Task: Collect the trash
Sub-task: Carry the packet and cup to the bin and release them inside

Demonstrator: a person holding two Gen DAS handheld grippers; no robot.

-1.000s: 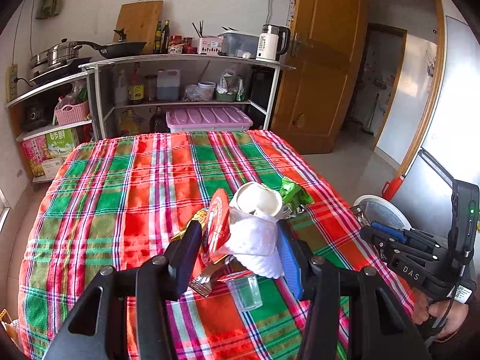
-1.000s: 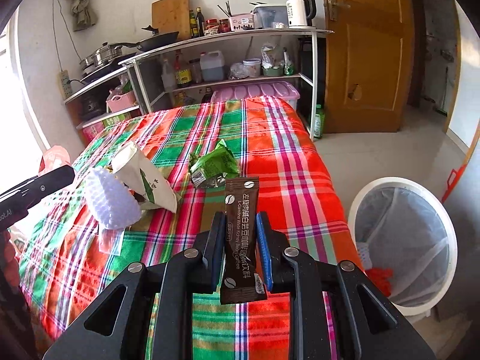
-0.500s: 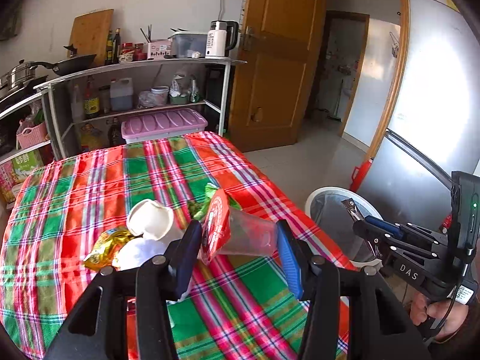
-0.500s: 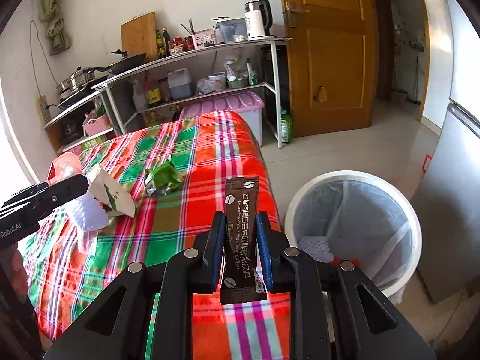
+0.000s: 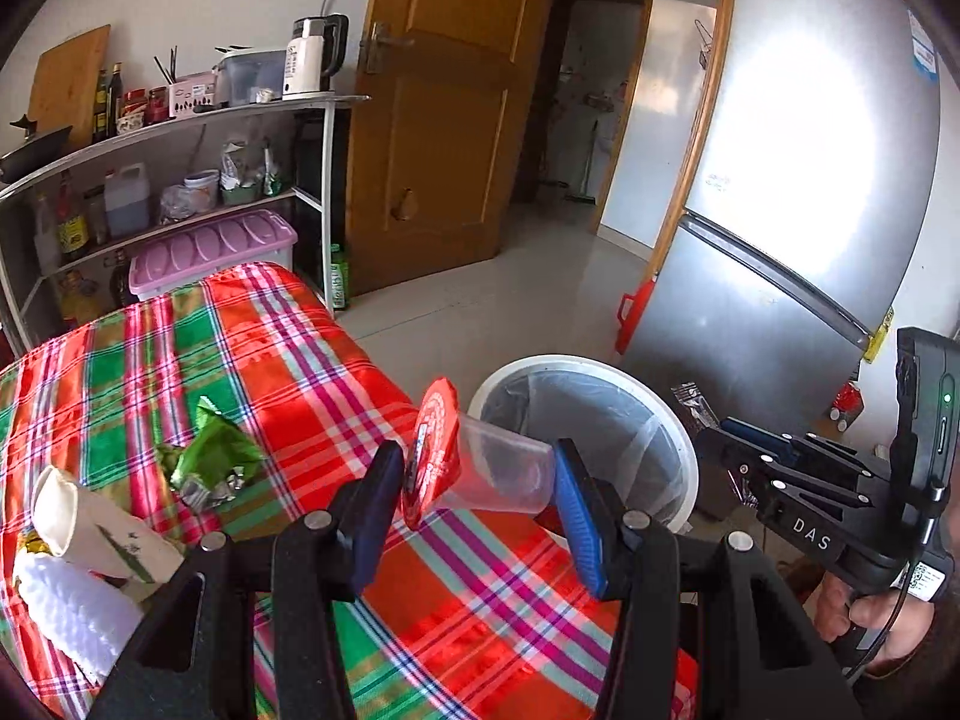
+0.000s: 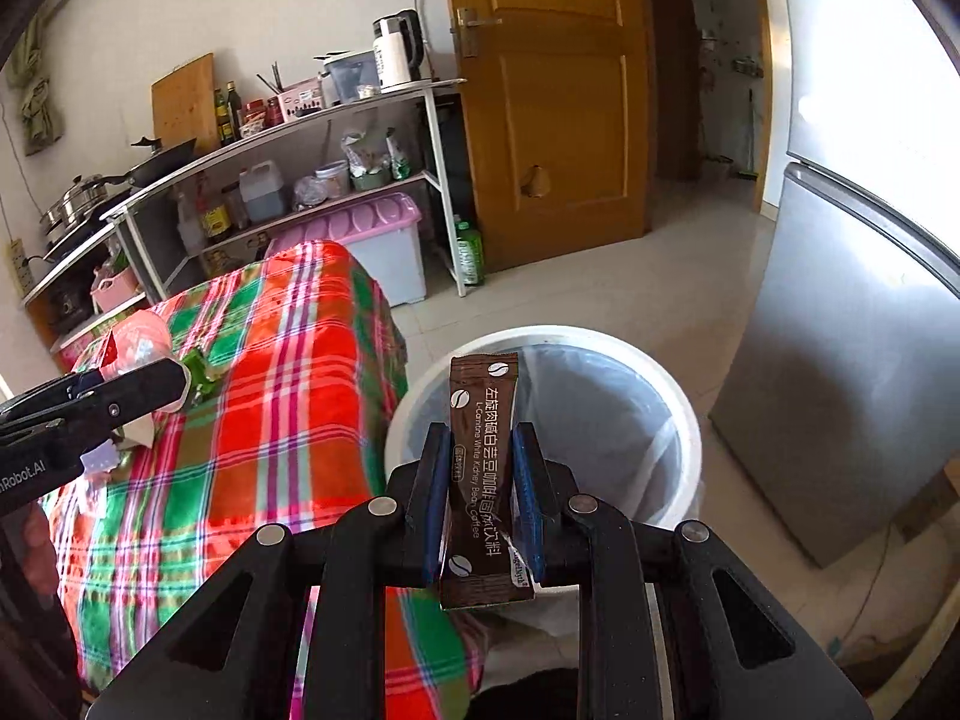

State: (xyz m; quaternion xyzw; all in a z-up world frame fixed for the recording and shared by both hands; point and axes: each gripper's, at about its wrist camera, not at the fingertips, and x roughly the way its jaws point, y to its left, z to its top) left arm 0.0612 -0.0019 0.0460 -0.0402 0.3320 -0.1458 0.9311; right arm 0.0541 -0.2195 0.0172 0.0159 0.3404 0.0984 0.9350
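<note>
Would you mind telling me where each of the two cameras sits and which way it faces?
Left wrist: on the left gripper, angled down past the table edge at the bin; it holds a clear cup; the right gripper and a hand show.
Right wrist: on the right gripper, over the bin, holding a coffee sachet.
Shared: bin, plaid tablecloth, door.

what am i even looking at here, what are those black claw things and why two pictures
Those are hand-held grippers, one in each of a person's hands, each carrying a camera that looks along its two fingers. So one picture is from the left gripper, one from the right gripper. The left one is clamped on a clear plastic cup with a red lid; the right one is clamped on a brown coffee sachet. Both point toward a white trash bin beside a table with a plaid cloth. A green wrapper and paper cup lie on it.
</note>
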